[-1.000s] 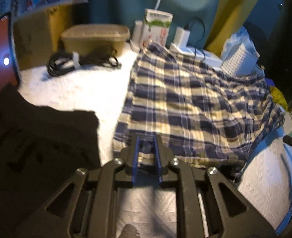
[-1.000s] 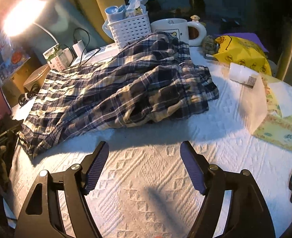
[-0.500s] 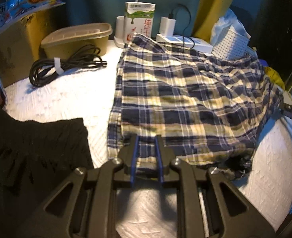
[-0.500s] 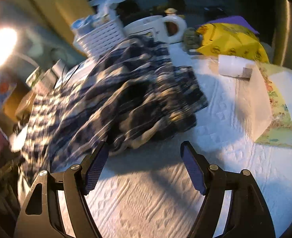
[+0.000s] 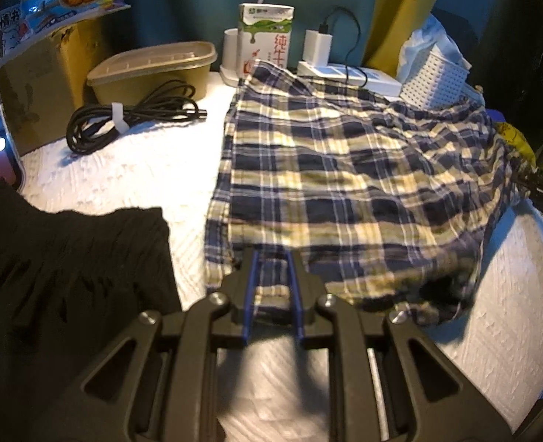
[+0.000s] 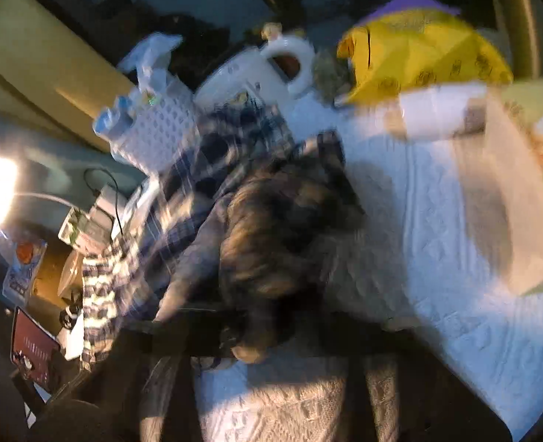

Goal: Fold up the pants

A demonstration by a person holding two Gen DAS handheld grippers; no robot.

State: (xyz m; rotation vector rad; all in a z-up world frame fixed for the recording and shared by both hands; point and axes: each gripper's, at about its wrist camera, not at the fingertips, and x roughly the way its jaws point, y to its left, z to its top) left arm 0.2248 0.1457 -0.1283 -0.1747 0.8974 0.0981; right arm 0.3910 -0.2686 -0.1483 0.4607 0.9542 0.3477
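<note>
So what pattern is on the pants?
The pants are navy, cream and white plaid, clearest in the left wrist view.

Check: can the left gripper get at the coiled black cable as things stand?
Probably not right now. The left gripper is shut on the plaid pants' near hem, so it would have to let go first. Otherwise the white cloth between it and the cable lies bare, with black fabric only alongside.
</note>
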